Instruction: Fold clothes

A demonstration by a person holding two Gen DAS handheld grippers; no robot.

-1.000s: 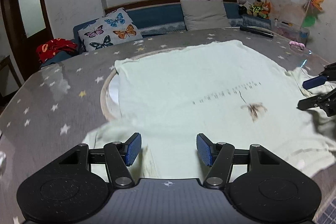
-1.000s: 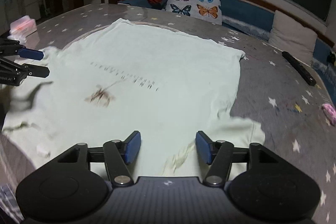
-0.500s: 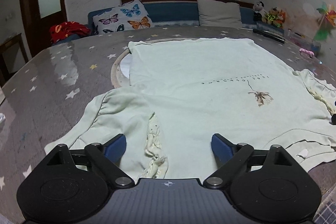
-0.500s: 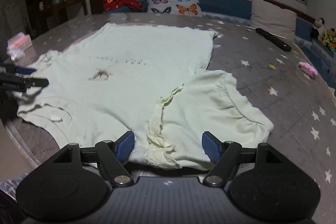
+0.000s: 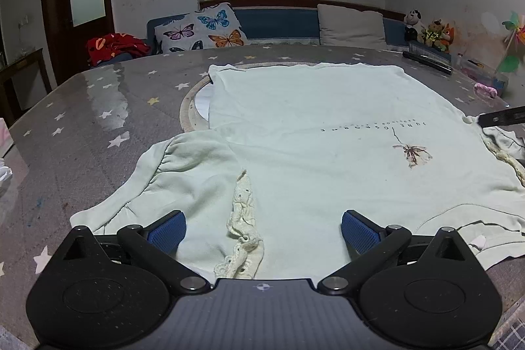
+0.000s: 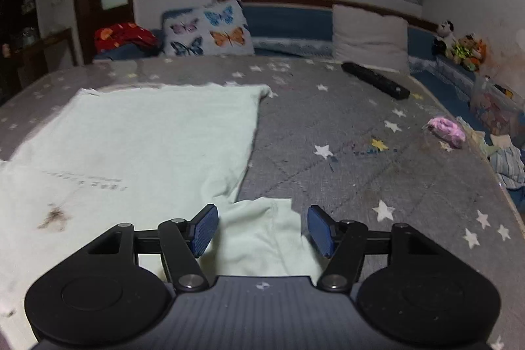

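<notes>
A pale green T-shirt [image 5: 311, 136] with a small flower print lies spread on the star-patterned table [image 5: 98, 120]. My left gripper [image 5: 262, 230] hovers low over its near left sleeve [image 5: 183, 173] and lace trim [image 5: 242, 218]. Its jaws are opening wide, and the cloth lies beneath them, not pinched. My right gripper [image 6: 262, 230] is at the shirt's [image 6: 147, 136] other sleeve [image 6: 259, 248]. Its jaws are closing with that sleeve between the pads, which do not press on it. One of its fingers [image 5: 502, 118] shows at the right edge of the left wrist view.
A round board [image 5: 187, 110] lies under the shirt's far left part. A black remote [image 6: 374, 80] and a pink bundle [image 6: 446, 128] lie on the table's right side, with loose clothes [image 6: 505, 159] at its right edge. Behind are a butterfly cushion [image 5: 203, 28] and a sofa.
My left jaws have spread much wider and the left sleeve now lies loose on the table. My right gripper has swung right, from the shirt's middle to its right sleeve.
</notes>
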